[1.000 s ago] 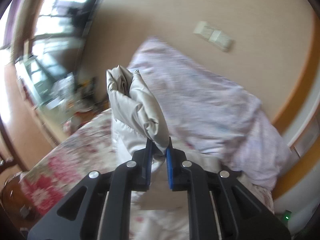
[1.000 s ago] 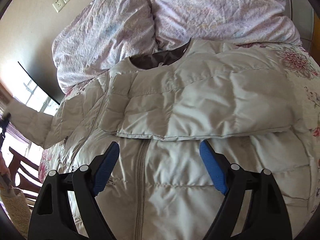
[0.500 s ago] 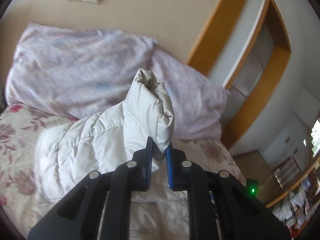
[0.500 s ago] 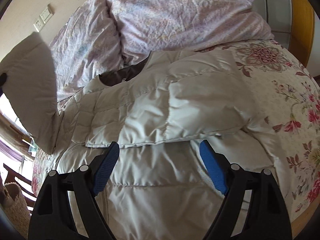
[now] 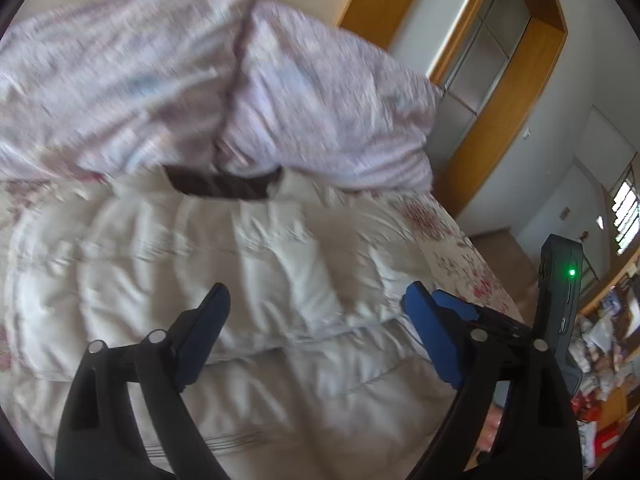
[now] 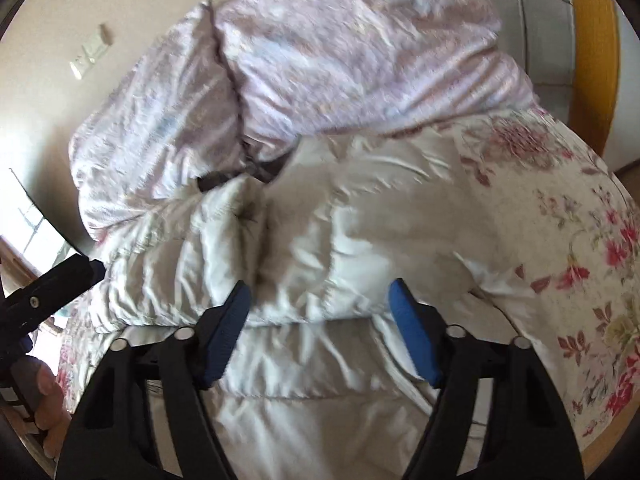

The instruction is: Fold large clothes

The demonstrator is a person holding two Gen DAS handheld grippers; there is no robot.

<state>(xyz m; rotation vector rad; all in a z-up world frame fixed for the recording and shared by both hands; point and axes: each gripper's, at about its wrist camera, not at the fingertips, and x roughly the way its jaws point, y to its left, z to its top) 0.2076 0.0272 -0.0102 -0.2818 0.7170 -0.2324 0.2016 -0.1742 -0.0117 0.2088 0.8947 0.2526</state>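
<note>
A cream quilted puffer jacket [image 5: 248, 280] lies on the bed with its dark collar lining [image 5: 220, 186] toward the pillows. Both sleeves lie folded across its chest; they also show in the right wrist view [image 6: 320, 248]. My left gripper [image 5: 316, 312] is open and empty, just above the folded sleeves. My right gripper [image 6: 320, 304] is open and empty, just above the lower edge of the sleeves. The left gripper's body shows at the left edge of the right wrist view [image 6: 52, 284].
A pale lilac duvet [image 5: 200, 80] is heaped at the head of the bed. The floral bedsheet [image 6: 580, 260] shows to the right, up to the bed's edge. A wooden door frame [image 5: 516, 92] and a cluttered shelf [image 5: 604, 360] stand beyond.
My left gripper carried the left sleeve across the jacket, opened and let it go; the sleeve now lies on the chest. My right gripper stayed open and moved slightly forward.
</note>
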